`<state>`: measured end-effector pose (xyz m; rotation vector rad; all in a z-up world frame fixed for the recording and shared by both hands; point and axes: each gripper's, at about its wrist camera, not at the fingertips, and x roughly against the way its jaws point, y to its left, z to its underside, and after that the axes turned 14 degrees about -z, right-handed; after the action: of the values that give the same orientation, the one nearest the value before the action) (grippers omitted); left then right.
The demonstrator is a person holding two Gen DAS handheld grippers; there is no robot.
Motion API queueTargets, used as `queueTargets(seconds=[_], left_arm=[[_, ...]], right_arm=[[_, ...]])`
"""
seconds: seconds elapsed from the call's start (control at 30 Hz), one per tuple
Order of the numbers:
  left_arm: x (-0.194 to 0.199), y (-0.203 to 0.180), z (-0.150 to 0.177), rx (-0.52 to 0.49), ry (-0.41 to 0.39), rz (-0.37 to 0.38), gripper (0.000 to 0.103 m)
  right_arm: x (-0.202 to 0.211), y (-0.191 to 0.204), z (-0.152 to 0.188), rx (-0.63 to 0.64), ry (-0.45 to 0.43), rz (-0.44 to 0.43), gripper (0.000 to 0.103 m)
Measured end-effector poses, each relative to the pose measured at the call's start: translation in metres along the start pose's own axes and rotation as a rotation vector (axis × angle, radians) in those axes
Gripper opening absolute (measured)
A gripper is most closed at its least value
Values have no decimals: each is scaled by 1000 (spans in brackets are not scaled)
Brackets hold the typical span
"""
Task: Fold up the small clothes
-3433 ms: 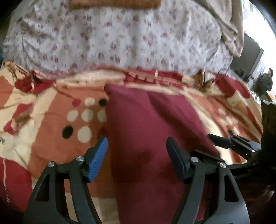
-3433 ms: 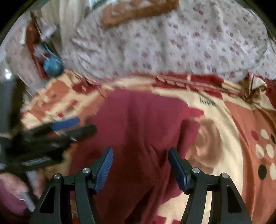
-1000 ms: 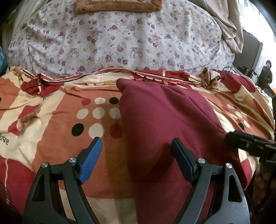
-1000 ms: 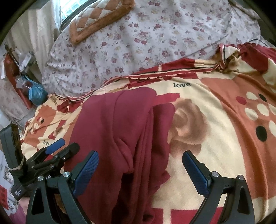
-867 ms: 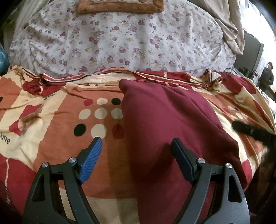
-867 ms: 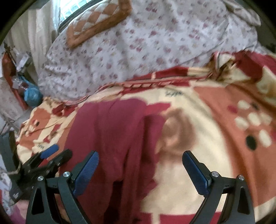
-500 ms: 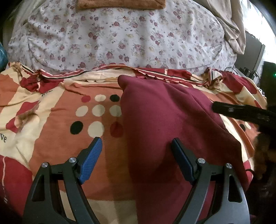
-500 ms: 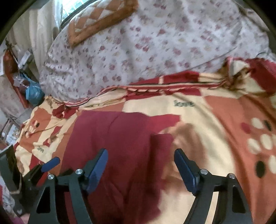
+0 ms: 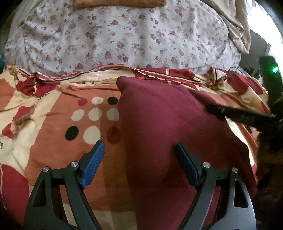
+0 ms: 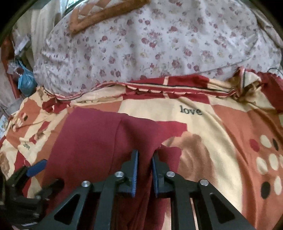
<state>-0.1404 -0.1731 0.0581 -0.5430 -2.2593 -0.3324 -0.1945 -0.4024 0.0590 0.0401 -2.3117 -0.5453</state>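
1. Maroon, soft knit garment lies spread on the bed, on top of a patterned blanket in cream, orange and red, with its far edge near the blanket's frilled border.
2. A raised fold of this garment runs toward the right-wrist camera and passes between the two blue-padded fingers of the right gripper.
3. That gripper's jaws are closing, nearly together, with the ridge of maroon cloth pinched in the narrow gap between the pads.
4. From the left wrist view the same garment fills the middle and right of the picture, and its left edge lies straight on the blanket beside a cluster of cream, red and black dots.
5. The left gripper hovers with its fingers wide apart; the garment's left edge falls between them, and neither pad presses on the cloth.
6. The right gripper's dark tip shows at the garment's right side in this view.
7. Beyond the blanket rests a large white quilt printed with small dark-red flowers, and a brown-bordered cushion sits on top of it.
8. A blue bag shows at the far left edge.
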Motion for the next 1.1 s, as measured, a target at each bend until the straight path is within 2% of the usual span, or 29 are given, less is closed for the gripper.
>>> queueTargets(seconds=[0.07,0.13,0.17,0.2,0.23,0.3,0.37,0.4,0.53,0.63,0.73,0.77,0.93,1.1], left_arm=[[0,0,0,1,0,-2,83],[0,1,1,5,4,2,83],[1,1,2,8,4,2,83],[1,1,2,8,2,0,83],[2,1,3,7,-2,-3,83],[4,1,5,1,-11,-8,83],[6,0,5,-4,-20,-5,83],[7,0,5,-8,-23,-3,83],[15,2,4,-7,-48,0,83],[16,4,3,2,-39,-3,83],[19,4,3,5,-25,-17,83],[22,4,3,1,-17,-28,83],[41,7,2,9,-29,-31,83],[47,4,11,36,-13,2,83]], right_arm=[[14,7,2,-8,-12,4,13],[31,22,8,16,-27,-27,18],[36,29,13,31,-23,-46,25],[40,36,21,42,-14,-64,38],[41,39,27,46,-8,-73,43],[32,40,44,54,25,-78,44],[14,37,56,70,83,-37,44],[10,35,60,76,83,-24,44],[27,35,53,44,37,-51,44],[44,38,43,52,-13,-44,45],[52,34,43,8,-11,-50,57],[52,33,44,-9,2,-56,66],[69,18,63,-65,81,-101,67],[92,7,73,-63,64,-74,73]])
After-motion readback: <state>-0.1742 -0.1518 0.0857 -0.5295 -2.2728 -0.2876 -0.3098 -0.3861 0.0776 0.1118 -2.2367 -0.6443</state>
